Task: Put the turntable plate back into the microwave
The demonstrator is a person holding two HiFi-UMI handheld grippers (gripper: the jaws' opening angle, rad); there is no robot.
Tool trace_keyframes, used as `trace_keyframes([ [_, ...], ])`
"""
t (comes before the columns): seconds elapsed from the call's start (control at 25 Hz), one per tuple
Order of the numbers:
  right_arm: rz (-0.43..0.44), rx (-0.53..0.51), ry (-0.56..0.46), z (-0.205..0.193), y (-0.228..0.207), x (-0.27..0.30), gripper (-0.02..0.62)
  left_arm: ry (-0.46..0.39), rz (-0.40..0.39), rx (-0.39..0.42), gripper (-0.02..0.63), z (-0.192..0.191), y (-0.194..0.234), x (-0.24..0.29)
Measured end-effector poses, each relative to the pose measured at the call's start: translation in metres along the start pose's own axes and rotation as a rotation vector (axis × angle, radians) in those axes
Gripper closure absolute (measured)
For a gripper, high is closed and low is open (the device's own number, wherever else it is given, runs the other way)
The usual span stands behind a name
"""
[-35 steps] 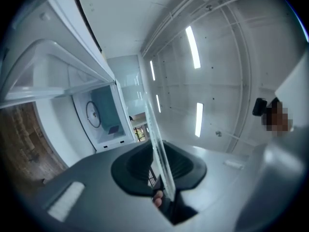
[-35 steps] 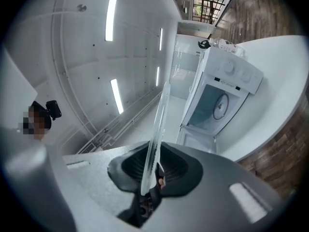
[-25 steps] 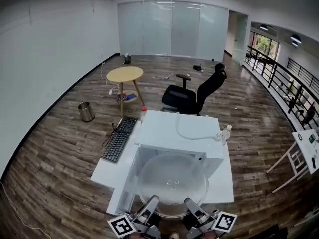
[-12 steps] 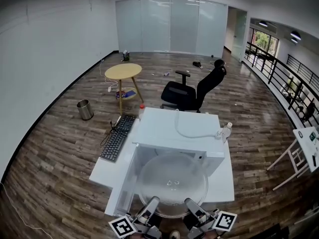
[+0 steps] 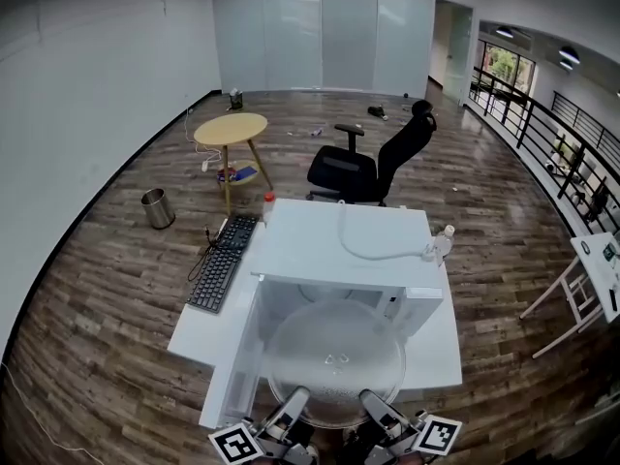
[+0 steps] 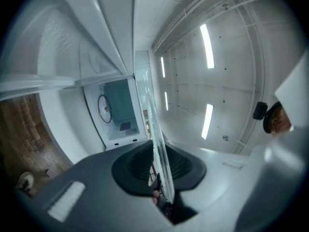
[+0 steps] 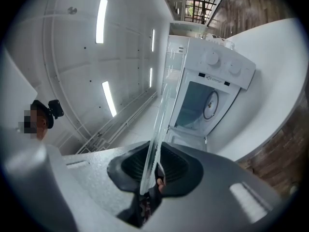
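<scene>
The round clear glass turntable plate (image 5: 335, 361) hangs level in front of the white microwave (image 5: 339, 245), whose door (image 5: 237, 356) swings open to the left. My left gripper (image 5: 294, 402) grips the plate's near rim on the left, and its jaws are closing with the glass between the pads. On the right of that rim my right gripper (image 5: 374, 402) is shut. In the left gripper view the plate (image 6: 161, 158) stands edge-on between the jaws of the left gripper (image 6: 161, 178), with the open cavity (image 6: 113, 112) beyond. The right gripper view shows the plate (image 7: 157, 129) clamped in the right gripper (image 7: 152, 175), facing the microwave (image 7: 203, 100).
The microwave stands on a white table (image 5: 441, 347) with a black keyboard (image 5: 218, 264) at its left, a small bottle (image 5: 444, 240) at its right and a white cable (image 5: 373, 252) on top. A black office chair (image 5: 373, 168), round wooden table (image 5: 231, 129) and metal bin (image 5: 155, 208) stand behind.
Both grippers and the plate have sunk slightly toward the microwave's opening. The head view has shifted, so the room sits a little differently in frame.
</scene>
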State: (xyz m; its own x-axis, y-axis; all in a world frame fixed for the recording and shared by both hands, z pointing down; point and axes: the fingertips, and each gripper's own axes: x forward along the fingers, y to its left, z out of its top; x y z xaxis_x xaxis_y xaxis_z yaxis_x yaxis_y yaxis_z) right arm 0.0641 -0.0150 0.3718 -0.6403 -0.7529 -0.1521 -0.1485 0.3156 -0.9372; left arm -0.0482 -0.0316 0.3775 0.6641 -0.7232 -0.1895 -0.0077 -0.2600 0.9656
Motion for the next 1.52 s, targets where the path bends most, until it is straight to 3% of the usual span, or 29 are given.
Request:
trace_keyframes([
  [0.36, -0.005, 0.032, 0.042, 0.006, -0.040, 0.010, 0.543, -0.017, 0.033, 0.056, 0.548, 0.005, 0.035, 0.009],
  [0.6, -0.007, 0.029, 0.069, 0.016, -0.054, 0.020, 0.543, -0.042, 0.046, 0.037, 0.546, 0.009, 0.052, 0.019],
  [0.96, -0.042, 0.037, 0.067, 0.024, -0.086, 0.032, 0.543, -0.044, 0.079, 0.069, 0.538, 0.017, 0.087, 0.031],
  [1.52, -0.034, 0.036, 0.060, 0.044, -0.105, 0.051, 0.543, -0.047, 0.077, 0.081, 0.537, 0.033, 0.099, 0.057],
])
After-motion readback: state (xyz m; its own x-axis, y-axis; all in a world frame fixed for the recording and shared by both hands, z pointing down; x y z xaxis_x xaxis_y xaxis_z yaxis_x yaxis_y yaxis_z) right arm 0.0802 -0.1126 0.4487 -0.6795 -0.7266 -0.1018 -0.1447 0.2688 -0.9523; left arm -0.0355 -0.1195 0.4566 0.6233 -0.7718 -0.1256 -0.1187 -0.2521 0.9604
